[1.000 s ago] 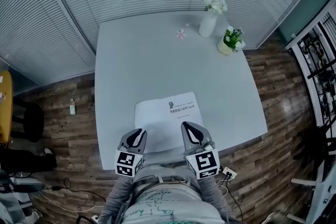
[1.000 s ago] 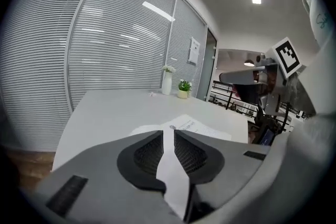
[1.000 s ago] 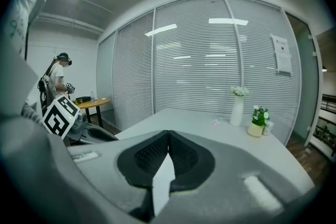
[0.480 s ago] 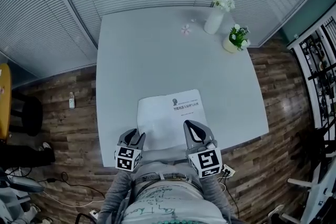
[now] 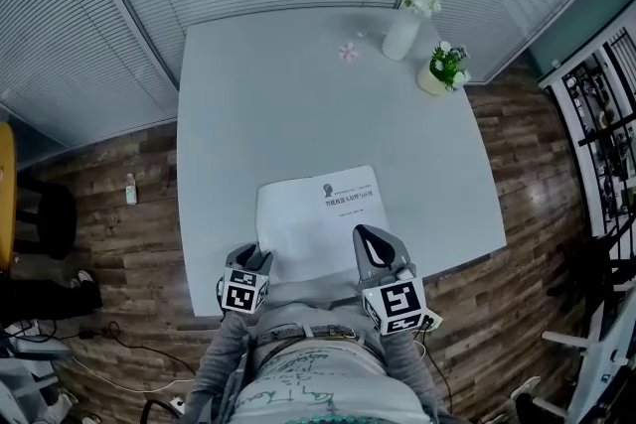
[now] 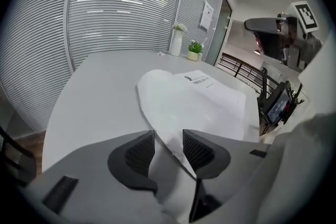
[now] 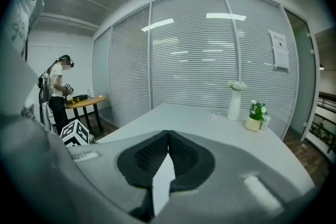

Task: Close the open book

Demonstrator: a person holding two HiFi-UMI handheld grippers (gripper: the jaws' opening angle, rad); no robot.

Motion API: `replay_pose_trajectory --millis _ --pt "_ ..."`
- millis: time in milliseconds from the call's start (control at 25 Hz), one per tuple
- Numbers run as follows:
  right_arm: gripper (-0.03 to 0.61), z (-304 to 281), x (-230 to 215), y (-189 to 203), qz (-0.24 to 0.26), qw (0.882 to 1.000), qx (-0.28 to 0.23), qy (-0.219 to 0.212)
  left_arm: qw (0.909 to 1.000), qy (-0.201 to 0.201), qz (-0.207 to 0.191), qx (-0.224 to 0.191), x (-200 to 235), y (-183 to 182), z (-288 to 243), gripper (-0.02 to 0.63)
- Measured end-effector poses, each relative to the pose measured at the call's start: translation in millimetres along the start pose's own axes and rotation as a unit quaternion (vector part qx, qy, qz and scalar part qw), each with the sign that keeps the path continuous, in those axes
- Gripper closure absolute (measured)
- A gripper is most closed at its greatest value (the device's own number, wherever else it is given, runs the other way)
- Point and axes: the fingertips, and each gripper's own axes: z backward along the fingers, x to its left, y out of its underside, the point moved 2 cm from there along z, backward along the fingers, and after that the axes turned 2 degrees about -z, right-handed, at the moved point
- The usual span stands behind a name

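Note:
A white book (image 5: 320, 218) lies flat on the grey table (image 5: 248, 94) near its front edge, printed cover up. In the left gripper view the book (image 6: 194, 97) spreads ahead of the jaws. My left gripper (image 5: 254, 257) is low at the book's near left corner, and its jaws are opening. The corner's edge runs through the gap of the left gripper (image 6: 168, 140), and neither pad presses on it. My right gripper (image 5: 368, 235) hovers over the book's near right corner. In its own view the right gripper (image 7: 168, 136) has its tips together and holds nothing.
A white vase of flowers (image 5: 402, 33), a small potted plant (image 5: 438, 72) and a pink blossom (image 5: 347, 52) stand at the table's far right. Slatted blinds wall the far side. A person (image 7: 56, 86) stands by a round table off to the left.
My left gripper has dropped toward the table's front edge and its jaws have spread apart. The right gripper has stayed put, and the book has not moved.

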Motion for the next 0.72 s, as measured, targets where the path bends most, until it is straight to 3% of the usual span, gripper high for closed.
replay_pose_trajectory --millis 200,720 --pt "0.577 6 -7 2 -0.007 1.000 0.000 0.012 0.9995 0.010 0.018 0.022 -3 5 -9 0.448" --pt "0.577 18 -25 10 -0.026 0.999 -0.004 0.023 0.9989 0.032 0.031 0.014 -22 -3 -16 0.482"
